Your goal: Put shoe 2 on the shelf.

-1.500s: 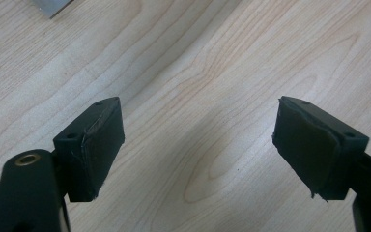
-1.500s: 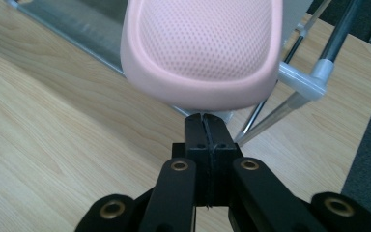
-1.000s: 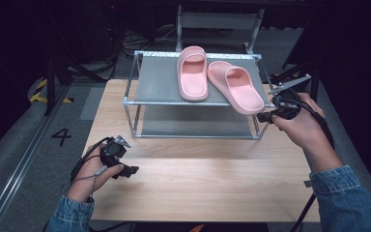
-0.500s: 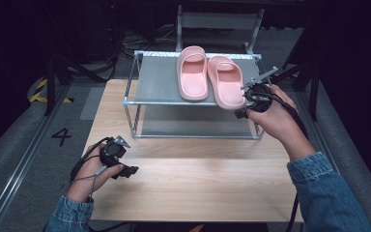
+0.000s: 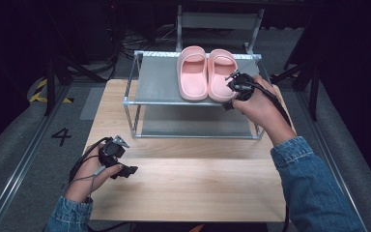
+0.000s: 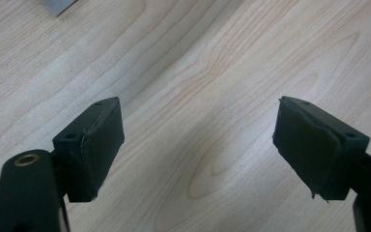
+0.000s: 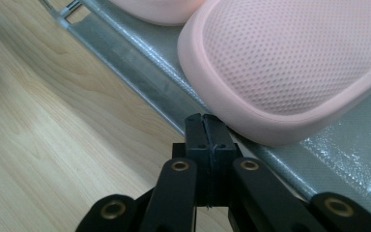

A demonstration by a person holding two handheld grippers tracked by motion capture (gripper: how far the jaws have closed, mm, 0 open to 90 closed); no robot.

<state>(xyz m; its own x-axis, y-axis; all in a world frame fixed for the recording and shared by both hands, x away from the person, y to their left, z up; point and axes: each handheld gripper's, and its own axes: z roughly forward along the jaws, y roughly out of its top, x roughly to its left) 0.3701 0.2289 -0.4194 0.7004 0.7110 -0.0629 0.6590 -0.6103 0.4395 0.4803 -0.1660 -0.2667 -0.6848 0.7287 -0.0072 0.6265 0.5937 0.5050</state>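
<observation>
Two pink slippers stand side by side on the top shelf of a metal rack, toes pointing away: the left slipper and the right slipper. My right gripper is at the rack's front right, shut with nothing between its jaws. In the right gripper view its closed tips lie against the heel rim of the right slipper, at the shelf's front rail. My left gripper rests low over the wooden table at the front left, open and empty.
The rack stands at the back of the light wooden table and has a lower shelf beneath. Dark floor, cables and a metal frame lie beyond the table. A floor mark "4" is at the left.
My right gripper moved left along the rack's front. The right slipper's heel swung left with it, so the slipper now lies straight beside the left one. The left hand stayed put.
</observation>
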